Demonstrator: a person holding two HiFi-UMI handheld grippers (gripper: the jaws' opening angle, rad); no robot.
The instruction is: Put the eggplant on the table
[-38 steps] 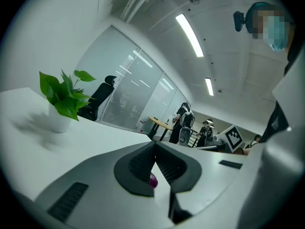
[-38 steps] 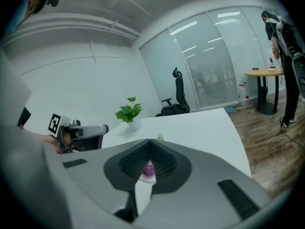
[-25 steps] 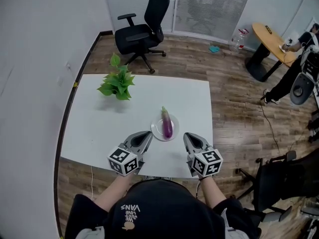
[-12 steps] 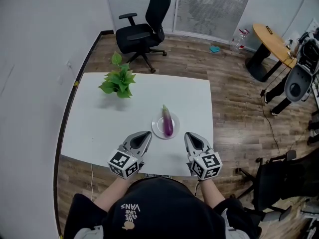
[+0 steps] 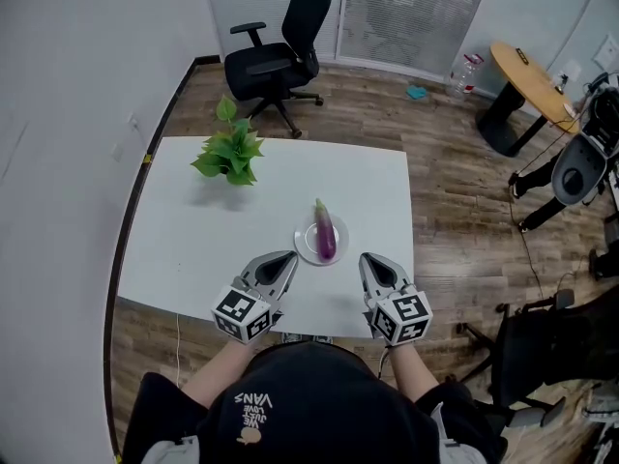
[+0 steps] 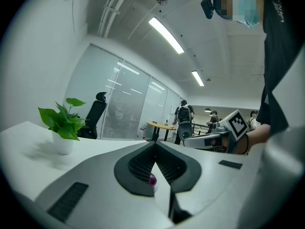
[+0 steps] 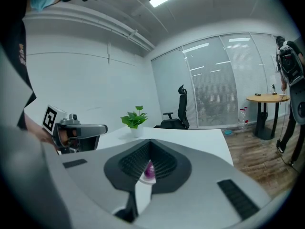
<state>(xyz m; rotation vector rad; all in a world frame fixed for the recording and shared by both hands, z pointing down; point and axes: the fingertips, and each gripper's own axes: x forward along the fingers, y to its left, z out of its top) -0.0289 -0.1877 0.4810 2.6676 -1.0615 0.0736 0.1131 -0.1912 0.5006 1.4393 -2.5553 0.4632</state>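
Observation:
A purple eggplant (image 5: 326, 233) lies on a small white plate (image 5: 308, 248) near the front of the white table (image 5: 193, 249). My left gripper (image 5: 288, 259) hovers just left of the plate with its jaws shut and empty. Just right of the plate, my right gripper (image 5: 367, 259) is also shut and empty. In the left gripper view the eggplant (image 6: 153, 179) peeks through the gap below the closed tips (image 6: 155, 145). The right gripper view shows the eggplant (image 7: 149, 171) the same way, under its closed tips (image 7: 150, 141).
A potted green plant (image 5: 230, 155) stands at the table's back left. A black office chair (image 5: 280, 56) sits behind the table. To the right are a round wooden table (image 5: 527, 85) and another dark chair (image 5: 542, 346) on the wood floor.
Both grippers and the eggplant stay nearly where they were. The person at the far right has moved away from the round table.

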